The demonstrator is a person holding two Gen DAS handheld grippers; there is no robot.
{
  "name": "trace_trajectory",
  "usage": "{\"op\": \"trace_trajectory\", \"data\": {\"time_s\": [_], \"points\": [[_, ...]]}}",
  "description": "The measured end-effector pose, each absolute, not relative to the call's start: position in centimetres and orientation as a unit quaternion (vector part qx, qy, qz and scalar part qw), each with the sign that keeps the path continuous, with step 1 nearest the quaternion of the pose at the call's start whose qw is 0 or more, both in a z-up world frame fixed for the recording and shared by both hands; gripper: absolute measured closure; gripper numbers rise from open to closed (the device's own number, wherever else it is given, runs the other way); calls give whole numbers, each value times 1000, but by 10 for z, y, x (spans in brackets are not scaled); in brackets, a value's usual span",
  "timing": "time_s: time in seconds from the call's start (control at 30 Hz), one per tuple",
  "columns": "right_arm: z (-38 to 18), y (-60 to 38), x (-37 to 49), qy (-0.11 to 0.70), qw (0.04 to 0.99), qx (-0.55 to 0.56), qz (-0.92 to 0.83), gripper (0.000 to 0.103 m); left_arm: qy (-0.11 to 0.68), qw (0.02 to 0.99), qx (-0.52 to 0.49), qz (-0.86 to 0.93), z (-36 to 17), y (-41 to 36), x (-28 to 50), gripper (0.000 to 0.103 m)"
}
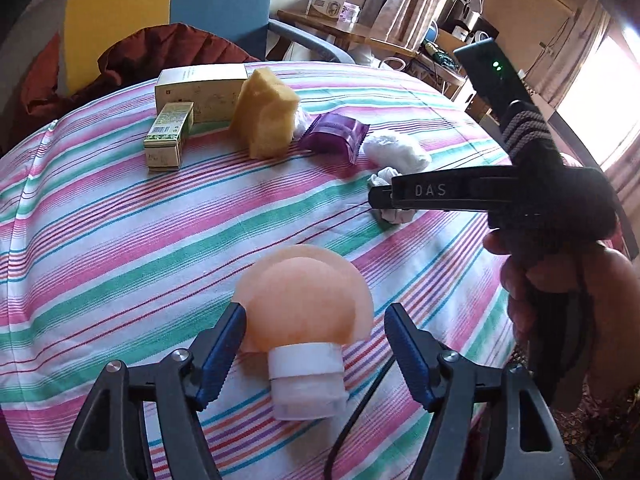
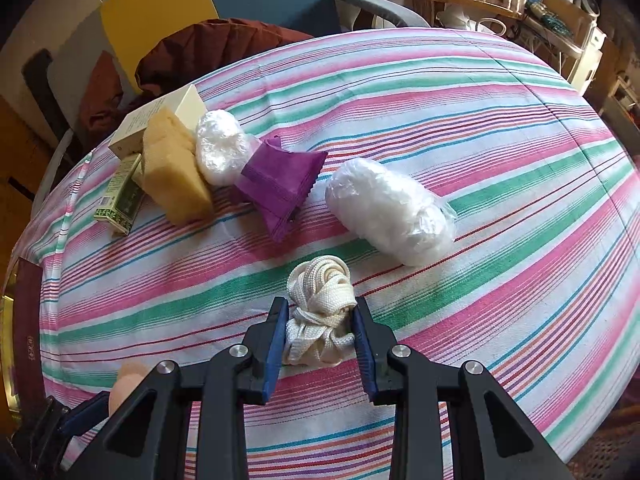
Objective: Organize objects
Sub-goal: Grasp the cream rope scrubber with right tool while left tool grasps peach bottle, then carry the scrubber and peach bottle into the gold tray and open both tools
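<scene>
Now left tongs (image 1: 314,354) open, peach sponge-headed bottle (image 1: 306,328) lying between; right tongs (image 2: 320,344) clamping white lace bundle (image 2: 320,312).

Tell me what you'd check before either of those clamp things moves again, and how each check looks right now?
1. Right gripper closed on the white cord bundle: ok.
2. Left gripper open, pads clear of the peach bottle lying between them: ok.
3. Bottle at rest on the striped cloth: ok.
4. Cord ends tucked in, none trailing: cannot tell.
5. Bare cloth beside the row of boxes, sponge and purple packet: ok.
</scene>
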State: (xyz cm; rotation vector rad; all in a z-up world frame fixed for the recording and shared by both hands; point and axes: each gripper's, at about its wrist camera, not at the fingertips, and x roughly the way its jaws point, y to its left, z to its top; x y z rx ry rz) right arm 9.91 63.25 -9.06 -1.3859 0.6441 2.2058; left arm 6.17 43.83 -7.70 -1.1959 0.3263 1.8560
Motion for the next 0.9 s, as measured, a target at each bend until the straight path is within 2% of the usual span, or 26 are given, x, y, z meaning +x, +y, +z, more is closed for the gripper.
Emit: {"op": "trace_trajectory", "data": {"time_s": [0.2,0.3,0.33,0.5,0.9], "points": [[-92,626,98,222,230,-505,802,71,136,436,-465,758,-87,434,60,32],[-92,626,97,225,230,-501,803,71,132,429,-451,771,-86,425,60,50],[-92,626,97,224,231,-501,804,71,119,436,-450,770,-86,420,58,51],[-91,623,96,228,222,-495,808,71,125,435,-427,783,-81,405,62,52],[-91,591,86,223,149,-489,830,71,73,403,-433,803,-78,350,51,53]]}}
